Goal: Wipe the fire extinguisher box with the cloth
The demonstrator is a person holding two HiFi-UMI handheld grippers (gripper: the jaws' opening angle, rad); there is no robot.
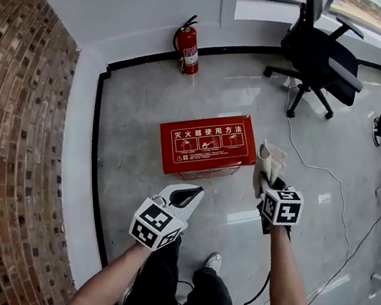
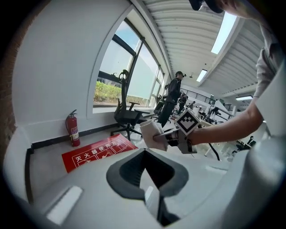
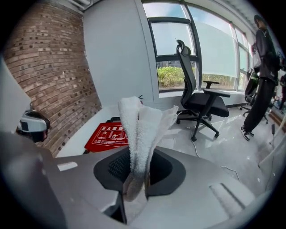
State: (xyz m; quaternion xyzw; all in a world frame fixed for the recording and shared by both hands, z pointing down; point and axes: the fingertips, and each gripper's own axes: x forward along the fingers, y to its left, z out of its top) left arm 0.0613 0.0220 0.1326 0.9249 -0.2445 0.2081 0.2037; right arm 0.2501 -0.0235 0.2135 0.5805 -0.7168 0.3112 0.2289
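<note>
- The fire extinguisher box [image 1: 208, 144] is red and lies flat on the glossy grey floor [image 1: 148, 105]. Its printed face is turned up, and it sits just ahead of both grippers.
- The right gripper [image 1: 268, 181] hangs off the box's right end, with its jaws clenched on the cloth [image 1: 270, 163].
- In the right gripper view the pale cloth stands up from between the jaws in loose folds. It is clear of the box and not touching it.
- The left gripper [image 1: 184, 196] hovers just short of the box's near edge, pointing toward it. Its jaws are closed together with nothing between them.
- The left gripper view looks across the box at the right gripper and its cloth.
- A red fire extinguisher [image 1: 186, 46] stands upright by the far wall, well apart from the box.
- A black office chair [image 1: 321, 54] stands to the far right, and a white cable [image 1: 318, 169] trails over the floor near it.
- A brick wall [image 1: 2, 153] runs along the left side.
</note>
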